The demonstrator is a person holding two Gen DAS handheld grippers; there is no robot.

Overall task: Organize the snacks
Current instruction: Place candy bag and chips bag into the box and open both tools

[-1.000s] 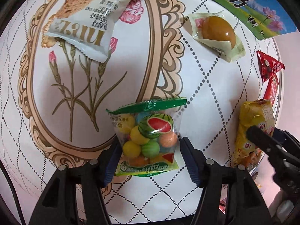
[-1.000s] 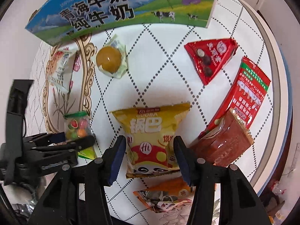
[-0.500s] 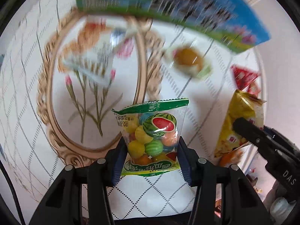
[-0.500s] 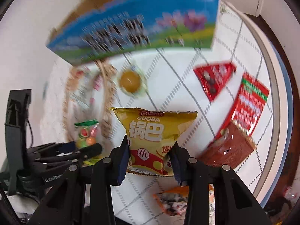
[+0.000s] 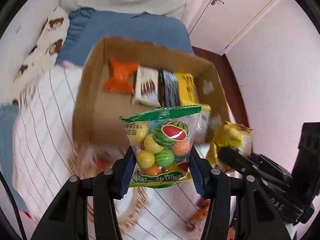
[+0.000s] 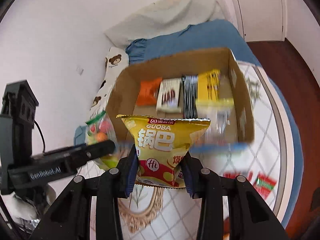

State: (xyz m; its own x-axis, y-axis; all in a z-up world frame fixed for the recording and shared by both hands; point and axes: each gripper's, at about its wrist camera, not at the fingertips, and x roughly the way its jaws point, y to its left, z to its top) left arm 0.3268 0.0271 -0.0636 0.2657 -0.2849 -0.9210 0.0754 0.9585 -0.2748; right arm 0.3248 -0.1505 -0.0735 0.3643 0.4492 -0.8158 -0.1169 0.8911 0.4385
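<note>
A bedroom corner: pale walls, a blue-sheeted bed (image 6: 192, 38) with a bear-print pillow (image 5: 46, 40) behind, and in front a round table (image 6: 276, 160) under a white cloth printed with a dotted lattice and a gilt oval frame. On the table stands an open cardboard box (image 5: 88, 92), its interior already holding an orange packet (image 5: 120, 76), a white-and-brown packet (image 5: 146, 86), a dark packet (image 5: 170, 88) and a yellow packet (image 5: 186, 88) ranged side by side along the far wall.

We hold two snacks aloft, both raised off the cloth and short of the box's near wall. The left gripper (image 5: 160, 168) has its jaws pinched on the lower half of a clear candy bag (image 5: 162, 142) with a green top seal, filled with coloured balls. The right gripper (image 6: 160, 166) has its jaws pinched on the lower part of a yellow GUOBA bag (image 6: 162, 140); the bag bulges above the pads. The two grippers ride close beside each other, each visible at the edge of the other's view.

We judge the step in hand to be the carry: both bags are lifted and aimed at the box, neither yet over its opening. The next move calls for bringing each bag forward past the near wall, over the bare floor of the box in front of the stored row, then spreading the jaws to drop them. Red packets (image 6: 264, 182) on the cloth at the right remain to be gathered.
</note>
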